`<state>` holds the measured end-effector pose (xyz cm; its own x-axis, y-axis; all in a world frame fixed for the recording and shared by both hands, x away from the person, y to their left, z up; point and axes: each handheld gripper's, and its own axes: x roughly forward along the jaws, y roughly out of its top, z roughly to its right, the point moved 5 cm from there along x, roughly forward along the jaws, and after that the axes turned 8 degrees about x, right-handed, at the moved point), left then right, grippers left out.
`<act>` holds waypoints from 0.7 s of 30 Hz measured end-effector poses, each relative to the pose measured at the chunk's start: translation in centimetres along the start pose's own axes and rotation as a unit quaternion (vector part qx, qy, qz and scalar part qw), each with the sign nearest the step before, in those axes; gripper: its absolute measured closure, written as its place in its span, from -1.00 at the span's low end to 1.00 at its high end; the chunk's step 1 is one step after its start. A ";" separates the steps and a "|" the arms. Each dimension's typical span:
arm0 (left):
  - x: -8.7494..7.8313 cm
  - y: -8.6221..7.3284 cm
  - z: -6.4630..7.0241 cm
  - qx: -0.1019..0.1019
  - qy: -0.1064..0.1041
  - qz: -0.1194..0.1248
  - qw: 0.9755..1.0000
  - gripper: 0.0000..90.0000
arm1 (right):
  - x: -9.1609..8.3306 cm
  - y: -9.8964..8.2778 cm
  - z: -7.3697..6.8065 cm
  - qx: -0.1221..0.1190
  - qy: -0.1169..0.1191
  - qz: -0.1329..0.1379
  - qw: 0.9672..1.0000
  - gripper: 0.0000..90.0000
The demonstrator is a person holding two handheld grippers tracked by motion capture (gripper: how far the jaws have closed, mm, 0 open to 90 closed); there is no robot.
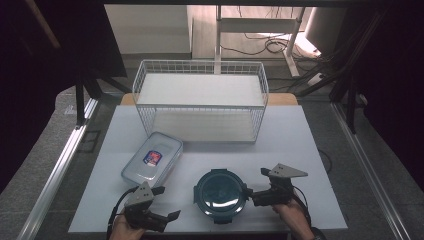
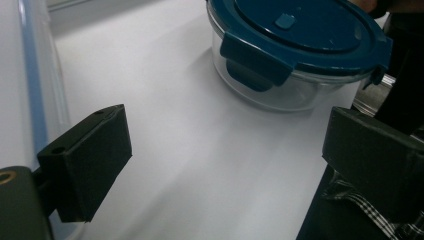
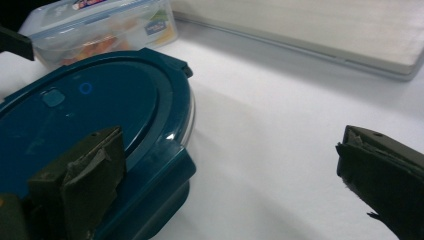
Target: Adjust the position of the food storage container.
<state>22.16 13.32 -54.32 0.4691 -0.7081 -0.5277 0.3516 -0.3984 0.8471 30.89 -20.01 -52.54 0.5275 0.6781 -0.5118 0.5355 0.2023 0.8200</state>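
A round glass container with a dark teal clip lid (image 1: pixel 220 195) stands near the table's front edge. My right gripper (image 1: pixel 256 181) is at its right side and stands open. In the right gripper view (image 3: pixel 230 175) one jaw sits over the lid's rim (image 3: pixel 100 115) and the other is far off over bare table; whether the jaw touches the lid I cannot tell. My left gripper (image 1: pixel 167 202) is open to the container's left, apart from it. The left gripper view (image 2: pixel 227 160) has only table between the jaws, with the container (image 2: pixel 300 45) ahead.
A clear rectangular lidded box (image 1: pixel 152 160) with food inside lies at the left, seen too in the right gripper view (image 3: pixel 100 25). A white wire basket (image 1: pixel 200 70) stands at the back of the white table (image 1: pixel 295 145). A chair and cables lie beyond.
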 end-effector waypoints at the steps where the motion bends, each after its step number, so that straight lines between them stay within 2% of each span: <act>1: 0.1 0.0 0.0 0.001 0.000 -0.001 1.000 -0.89 | 0.0 0.1 0.0 -0.003 -0.005 0.002 1.000 -1.00; 4: 0.2 -0.1 0.1 0.000 0.000 -0.004 1.000 -0.91 | 0.0 0.1 0.1 -0.004 -0.013 0.002 1.000 -1.00; 7: 0.4 -0.3 0.1 -0.001 -0.010 -0.002 1.000 -0.92 | -0.1 0.2 0.1 -0.003 -0.020 -0.003 1.000 -1.00; 12: 0.2 -0.2 -0.1 -0.004 -0.006 0.007 1.000 -0.92 | -0.1 0.2 0.1 0.006 -0.022 -0.011 1.000 -1.00; 16: 0.2 -0.3 -0.2 -0.008 -0.002 0.009 1.000 -0.92 | -0.2 0.3 0.3 0.010 -0.032 -0.013 0.999 -1.00; 21: 0.2 -0.2 -0.2 0.000 0.004 0.017 1.000 -0.92 | -0.3 0.5 0.2 0.001 -0.041 -0.015 0.999 -1.00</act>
<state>22.33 13.38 -54.59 0.4876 -0.7166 -0.4987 0.3353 -0.3736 0.8648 31.10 -20.22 -52.07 0.5633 0.6123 -0.5547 0.5533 0.2191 0.8037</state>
